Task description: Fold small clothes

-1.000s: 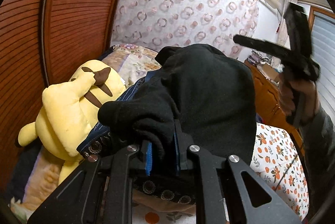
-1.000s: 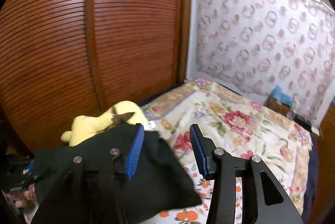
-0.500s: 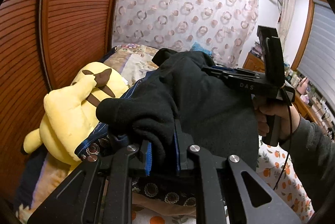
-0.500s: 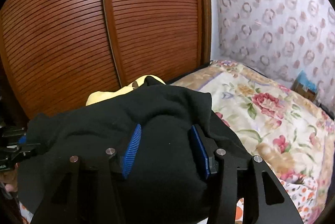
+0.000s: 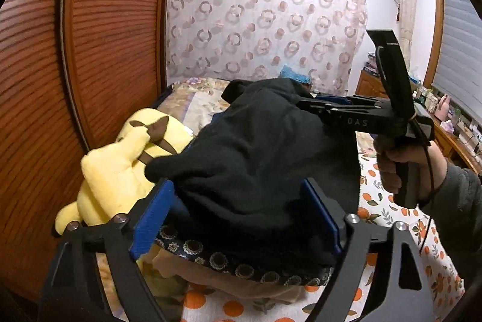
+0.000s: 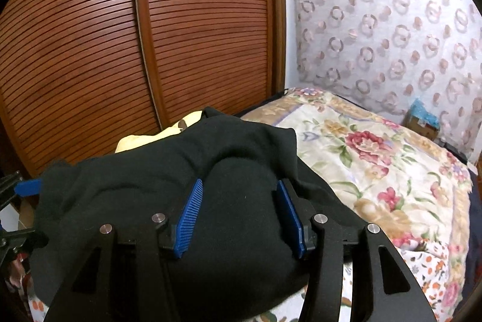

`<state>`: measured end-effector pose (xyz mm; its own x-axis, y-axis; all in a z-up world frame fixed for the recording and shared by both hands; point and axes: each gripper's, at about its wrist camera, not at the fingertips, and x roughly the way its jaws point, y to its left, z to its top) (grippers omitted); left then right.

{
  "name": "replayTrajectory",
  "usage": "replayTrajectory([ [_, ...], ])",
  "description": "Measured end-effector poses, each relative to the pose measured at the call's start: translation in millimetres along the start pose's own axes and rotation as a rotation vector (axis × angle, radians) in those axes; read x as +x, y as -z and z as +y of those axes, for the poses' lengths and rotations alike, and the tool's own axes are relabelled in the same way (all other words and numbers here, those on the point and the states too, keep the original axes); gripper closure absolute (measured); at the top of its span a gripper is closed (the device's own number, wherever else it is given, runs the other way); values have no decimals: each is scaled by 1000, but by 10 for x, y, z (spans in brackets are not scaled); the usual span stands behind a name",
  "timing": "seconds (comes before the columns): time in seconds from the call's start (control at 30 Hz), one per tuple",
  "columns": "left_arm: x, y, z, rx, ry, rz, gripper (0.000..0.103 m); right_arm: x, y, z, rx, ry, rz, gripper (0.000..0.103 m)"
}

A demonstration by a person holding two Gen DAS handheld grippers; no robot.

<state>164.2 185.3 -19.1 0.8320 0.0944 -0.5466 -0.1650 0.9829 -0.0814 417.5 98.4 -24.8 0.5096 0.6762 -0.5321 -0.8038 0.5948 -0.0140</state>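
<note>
A black fleece garment (image 5: 259,165) lies bunched on top of a pile of clothes on the bed; it also fills the right wrist view (image 6: 186,171). My left gripper (image 5: 238,213) is open, its blue pads spread wide on either side of the garment's near edge. My right gripper (image 6: 241,213) is open too, its jaws straddling a hump of the black cloth. In the left wrist view the right gripper (image 5: 304,105) reaches in from the right over the garment's far side.
A yellow plush toy (image 5: 120,168) lies left of the pile against the brown slatted wardrobe (image 5: 90,51). A dark patterned cloth (image 5: 241,264) and a tan one lie under the black garment. A floral quilt (image 6: 376,156) covers the bed behind.
My left gripper has opened and let go of the black garment. My right gripper has come in from the right and down over the garment, still open.
</note>
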Motion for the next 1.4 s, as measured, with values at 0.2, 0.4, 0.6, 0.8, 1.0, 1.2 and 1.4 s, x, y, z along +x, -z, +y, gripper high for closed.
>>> replayTrajectory([
  [0.2,-191,4,-71,36,-47,-39,14,-306,97,108,16,17,-15,50],
  [0.4,-365,55,-168,53,-33,-58,14,-715,235,234,30,35,-31,48],
  [0.6,-471,174,-373,87,-6,-55,14,-1235,489,461,42,69,-39,40],
  [0.8,-492,304,-636,116,41,-43,14,-1845,833,655,77,124,-65,25],
  [1.0,-582,408,-948,146,87,-67,14,-2459,1198,757,144,227,-94,18],
  [1.2,-694,374,-1242,172,128,-79,14,-3123,1470,838,227,366,-134,18],
  [1.4,-780,299,-1448,178,175,-84,14,-3624,1639,932,272,458,-163,18],
])
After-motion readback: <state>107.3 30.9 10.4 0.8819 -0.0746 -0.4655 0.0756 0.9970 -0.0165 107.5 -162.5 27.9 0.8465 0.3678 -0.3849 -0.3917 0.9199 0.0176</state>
